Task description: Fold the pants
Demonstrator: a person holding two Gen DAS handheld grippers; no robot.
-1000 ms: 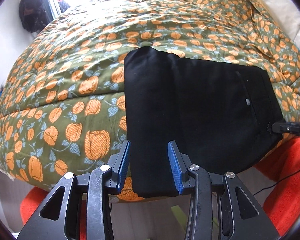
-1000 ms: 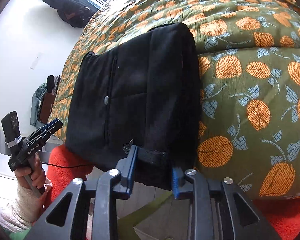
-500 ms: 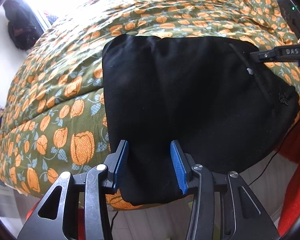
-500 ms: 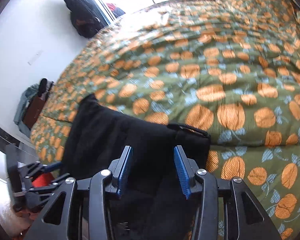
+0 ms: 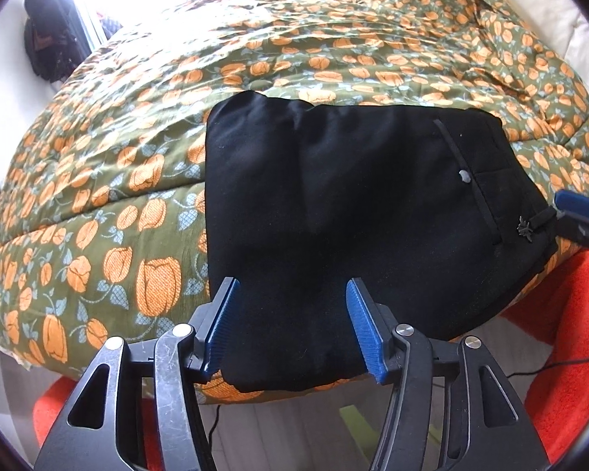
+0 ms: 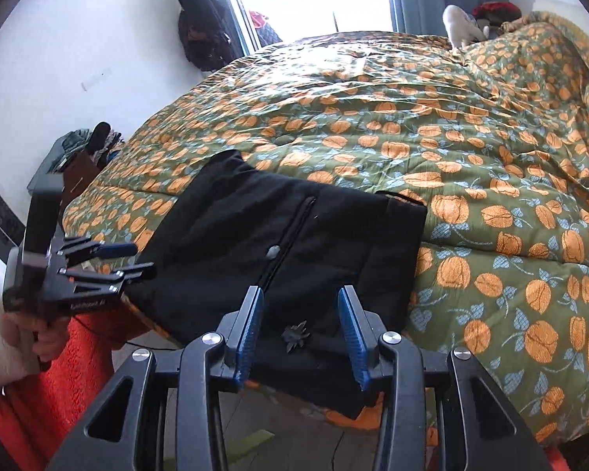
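The black pants (image 5: 341, 204) lie folded into a flat rectangle at the near edge of the bed, one corner hanging over the edge. They also show in the right wrist view (image 6: 286, 243), with a small grey button (image 6: 272, 251) on the back pocket. My left gripper (image 5: 290, 325) is open, its blue pads either side of the pants' near left edge, not clamped. My right gripper (image 6: 300, 333) is open over the waistband end, empty. The left gripper also shows in the right wrist view (image 6: 110, 263), held by a hand at the pants' left end.
The bed is covered by a green quilt (image 6: 471, 157) with orange tulips. An orange-red rug (image 5: 577, 333) lies on the floor by the bed. A white soft toy (image 6: 461, 23) sits at the far side. A dark coat (image 6: 202, 35) hangs by the bright window.
My right gripper has let go of the pants' edge and opened; it drew back toward the bed's near edge. The pants now lie flat. The left gripper stayed open at the near left edge.
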